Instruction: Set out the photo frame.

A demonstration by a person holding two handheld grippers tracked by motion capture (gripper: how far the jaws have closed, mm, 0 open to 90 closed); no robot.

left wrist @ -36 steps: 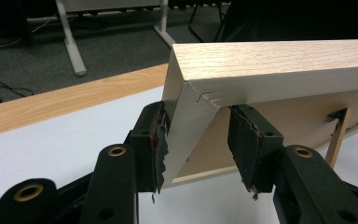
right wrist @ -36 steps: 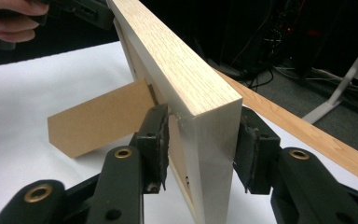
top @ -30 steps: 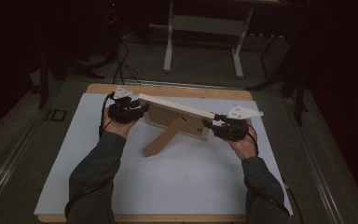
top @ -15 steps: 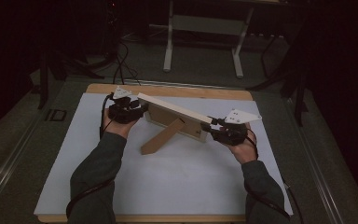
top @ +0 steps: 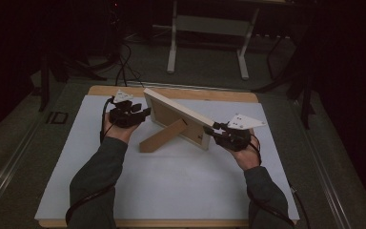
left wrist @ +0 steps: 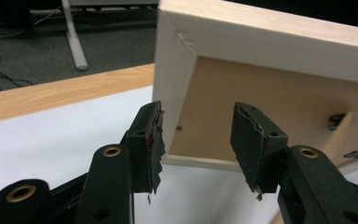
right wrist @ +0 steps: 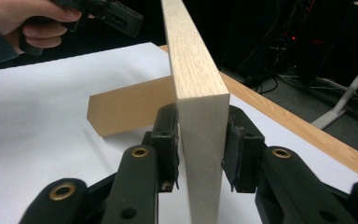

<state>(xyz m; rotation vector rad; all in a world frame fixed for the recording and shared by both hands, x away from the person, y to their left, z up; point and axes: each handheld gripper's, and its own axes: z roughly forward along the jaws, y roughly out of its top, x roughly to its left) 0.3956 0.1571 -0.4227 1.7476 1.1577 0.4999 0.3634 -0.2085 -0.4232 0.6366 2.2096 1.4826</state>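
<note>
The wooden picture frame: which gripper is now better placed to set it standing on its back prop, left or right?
Probably right: the right gripper clamps the picture frame at its edge, while the left gripper stands open by the other end.

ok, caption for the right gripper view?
Right gripper fingers clamp the wooden picture frame edge-on above the white table sheet.

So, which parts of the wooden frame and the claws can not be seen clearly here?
- Front face of the light wooden picture frame: faces away in the high view.
- Right claw: its pads touch the frame edge; pressure unclear.
- Brown cardboard stand: its hinge is too small and dim in the high view.
</note>
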